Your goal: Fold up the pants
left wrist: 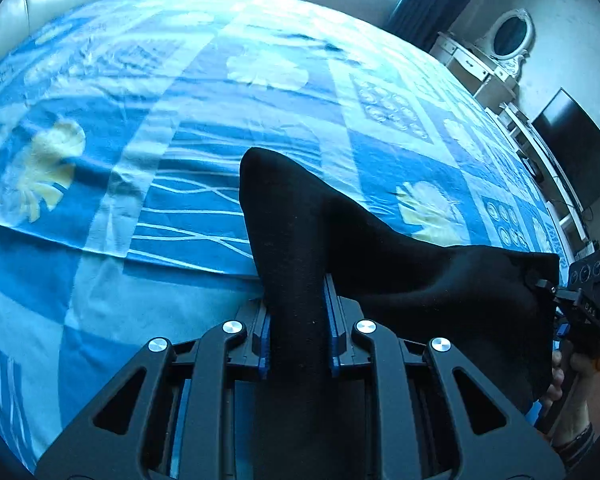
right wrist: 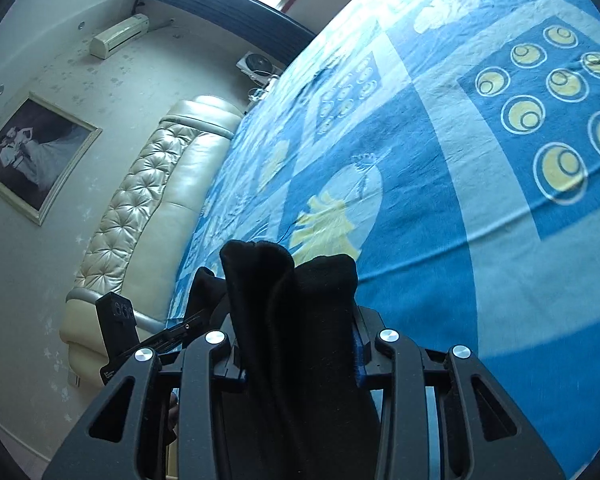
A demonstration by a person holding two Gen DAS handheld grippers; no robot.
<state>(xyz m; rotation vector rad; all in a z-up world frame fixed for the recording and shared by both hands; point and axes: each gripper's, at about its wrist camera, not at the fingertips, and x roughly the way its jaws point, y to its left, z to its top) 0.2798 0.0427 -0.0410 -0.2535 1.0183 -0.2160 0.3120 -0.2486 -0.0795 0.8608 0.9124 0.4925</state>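
The black pants [left wrist: 300, 216] hang in a bunched band between my two grippers, lifted above the blue patterned bed sheet [left wrist: 180, 92]. My left gripper [left wrist: 296, 292] is shut on one bunched end, which sticks up past the blue pads. The fabric stretches right to my right gripper [left wrist: 548, 288], held by a person's hand [left wrist: 568, 376]. In the right wrist view, my right gripper [right wrist: 296, 320] is shut on a thick folded wad of the pants [right wrist: 292, 276]. The left gripper's housing [right wrist: 118, 314] shows at the lower left.
The bed sheet [right wrist: 440, 200] fills most of both views. A cream tufted headboard [right wrist: 140, 200] runs along one end. A white dresser with an oval mirror [left wrist: 512, 36] and a dark TV screen [left wrist: 576, 148] stand beyond the bed. A framed picture [right wrist: 36, 156] hangs on the wall.
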